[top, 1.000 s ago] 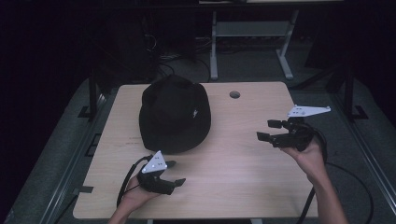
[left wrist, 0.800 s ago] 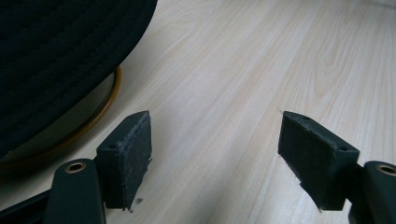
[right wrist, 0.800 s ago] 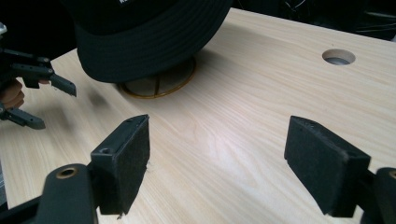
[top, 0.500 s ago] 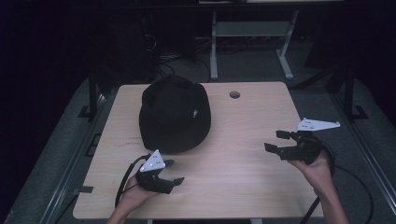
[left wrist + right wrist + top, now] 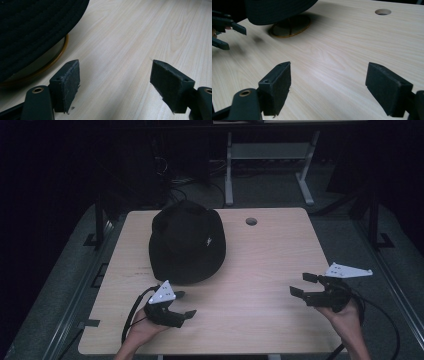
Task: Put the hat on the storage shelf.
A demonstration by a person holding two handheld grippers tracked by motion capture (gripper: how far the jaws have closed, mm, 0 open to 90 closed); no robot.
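A black brimmed hat sits on the light wooden table, left of centre. In the left gripper view its brim hangs over a brass ring base that rests on the wood. My left gripper lies near the front edge just below the hat, open and holding nothing. My right gripper hovers at the near right, well apart from the hat, open and holding nothing. The right gripper view looks across the table at the hat, the ring base and the left gripper.
A round cable hole is cut in the table near its far edge, seen also in the right gripper view as the hole. Bare wood spreads between the two grippers. A white desk frame stands on the dark floor beyond the table.
My right gripper has drawn back toward the near right corner, away from the hat, still open. The left gripper and the hat have stayed put.
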